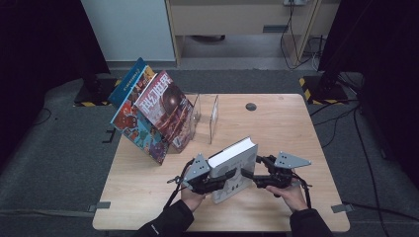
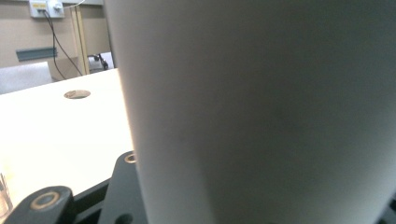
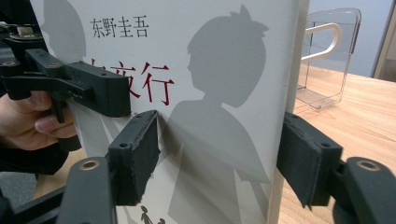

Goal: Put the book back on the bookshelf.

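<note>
Book [image 1: 232, 160] upright, held by fingers of both the left gripper [image 1: 213, 183] and right gripper [image 1: 249, 176]. Clear rack [image 1: 207, 116] and leaning magazines [image 1: 150, 111] stand behind it, apart.

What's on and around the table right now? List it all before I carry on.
white book: 1, white with grey figures and red characters, standing at the table's near middle between both tongs
colourful books: at least 3, blue and red covers, leaning at the far left
clear holder: 1, transparent, far middle beside the leaning books
table: 1, light wood, with a round cable hole near the far edge
left tongs: 1, black, shut on the white book
right tongs: 1, black, jaws on either side of the book; contact unclear
hands: 2, dark sleeves, at the near edge
</note>
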`<state>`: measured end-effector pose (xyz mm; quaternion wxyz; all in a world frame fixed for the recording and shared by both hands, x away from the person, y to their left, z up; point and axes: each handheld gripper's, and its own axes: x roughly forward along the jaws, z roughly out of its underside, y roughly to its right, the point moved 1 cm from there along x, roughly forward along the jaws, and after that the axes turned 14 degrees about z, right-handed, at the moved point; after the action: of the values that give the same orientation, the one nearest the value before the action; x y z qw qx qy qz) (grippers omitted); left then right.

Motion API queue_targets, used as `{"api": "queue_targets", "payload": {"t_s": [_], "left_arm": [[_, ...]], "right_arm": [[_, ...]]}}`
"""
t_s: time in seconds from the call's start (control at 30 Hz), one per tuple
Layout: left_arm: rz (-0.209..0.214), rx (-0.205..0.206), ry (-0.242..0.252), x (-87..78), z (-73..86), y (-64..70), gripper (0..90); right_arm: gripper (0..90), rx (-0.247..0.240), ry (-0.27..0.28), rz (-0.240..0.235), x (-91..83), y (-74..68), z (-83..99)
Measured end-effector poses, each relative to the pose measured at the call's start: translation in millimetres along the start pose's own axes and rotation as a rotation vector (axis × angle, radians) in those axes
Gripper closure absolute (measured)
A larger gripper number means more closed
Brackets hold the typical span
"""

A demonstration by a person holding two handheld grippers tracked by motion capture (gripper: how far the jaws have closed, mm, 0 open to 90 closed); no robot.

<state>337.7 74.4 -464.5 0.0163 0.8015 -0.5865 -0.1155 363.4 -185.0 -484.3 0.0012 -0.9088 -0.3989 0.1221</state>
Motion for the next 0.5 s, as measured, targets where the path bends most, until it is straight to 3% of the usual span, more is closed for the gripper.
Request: {"api": "queue_targets", "payload": {"t_s": [0.2,0.5], "left_arm": [[-0.019,-0.024,-0.007,-1.9,-7.1,1.2,52.1],[-0.019,0.001,-0.022,-5.1,-15.5,2.1,52.6]], "right_arm": [[38.6,-0.006,0.004,-0.002,-0.2,-0.1,-2.6],[40.3,-0.004,0.008,0.023,-3.5,4.1,-2.5]]}}
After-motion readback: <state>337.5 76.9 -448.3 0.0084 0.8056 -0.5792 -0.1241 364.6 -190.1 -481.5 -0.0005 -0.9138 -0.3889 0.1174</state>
